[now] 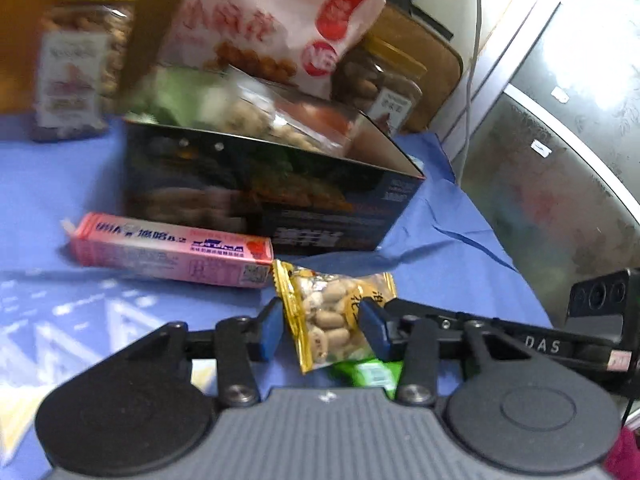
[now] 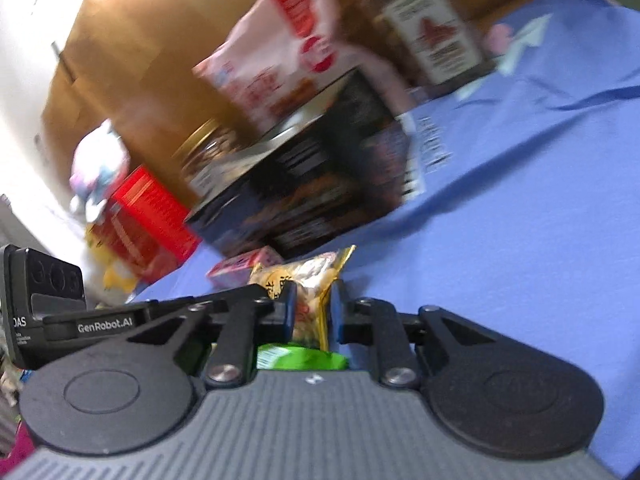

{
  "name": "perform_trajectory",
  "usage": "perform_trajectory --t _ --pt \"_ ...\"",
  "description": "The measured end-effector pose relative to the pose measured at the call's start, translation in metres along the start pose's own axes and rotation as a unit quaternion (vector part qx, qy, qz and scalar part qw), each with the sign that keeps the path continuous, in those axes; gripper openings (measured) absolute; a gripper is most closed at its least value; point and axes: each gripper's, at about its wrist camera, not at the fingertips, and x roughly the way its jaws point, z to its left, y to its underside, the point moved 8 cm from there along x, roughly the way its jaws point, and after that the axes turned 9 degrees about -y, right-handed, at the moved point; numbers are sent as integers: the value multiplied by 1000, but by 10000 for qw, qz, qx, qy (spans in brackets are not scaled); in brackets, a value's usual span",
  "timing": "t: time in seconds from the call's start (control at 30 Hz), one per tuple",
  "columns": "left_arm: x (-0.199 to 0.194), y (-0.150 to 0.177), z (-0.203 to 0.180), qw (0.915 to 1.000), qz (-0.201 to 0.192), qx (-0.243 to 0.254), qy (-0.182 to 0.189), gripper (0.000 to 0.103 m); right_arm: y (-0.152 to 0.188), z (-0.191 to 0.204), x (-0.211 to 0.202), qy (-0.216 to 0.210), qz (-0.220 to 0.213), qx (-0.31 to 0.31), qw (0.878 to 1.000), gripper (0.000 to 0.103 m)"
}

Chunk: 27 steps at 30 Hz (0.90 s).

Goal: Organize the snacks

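My left gripper (image 1: 322, 330) is shut on a yellow packet of peanuts (image 1: 332, 316), its blue pads (image 1: 268, 332) pressing both sides just above the blue cloth. A green packet (image 1: 372, 374) lies under it. In the right wrist view my right gripper (image 2: 314, 310) is shut on a crumpled yellow snack packet (image 2: 308, 276), with a green packet (image 2: 300, 360) below. I cannot tell whether both hold the same packet. Beyond stand a dark open box (image 1: 272, 196) filled with snack bags and a pink carton (image 1: 172, 254) lying flat in front of it.
A large pink bag (image 1: 276, 20) sticks out of the dark box (image 2: 312, 200). Gold-lidded nut jars (image 1: 86, 56) (image 1: 384, 84) flank it. A red box (image 2: 140, 220) stands at the cloth's left edge. A grey metal cabinet (image 1: 560, 140) rises on the right.
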Motion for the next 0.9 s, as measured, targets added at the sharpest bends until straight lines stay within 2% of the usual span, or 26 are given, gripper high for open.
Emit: perform_trajectory --t 0.2,0.3,0.37,0.57,0.67,0.9 --pt "-42 22 40 9990 -184 -395 -93 41 22 36 22 -405 454 -370 9975 21" --pt "-51 30 55 9984 -199 -494 -206 42 33 52 33 -490 644 -711 9942 21" --pt "-52 35 59 9982 -212 -511 -217 42 38 58 39 -421 737 -970 9917 23" --pt "-56 42 53 9986 -455 -201 -180 56 48 69 40 -226 786 -1687 9823 33" --pt "-56 43 50 9985 -496 -136 -195 57 49 70 42 -153 789 -1812 9801 35" --pt "-58 43 56 9981 -498 -354 -8 57 50 71 45 -134 802 -1830 9797 39"
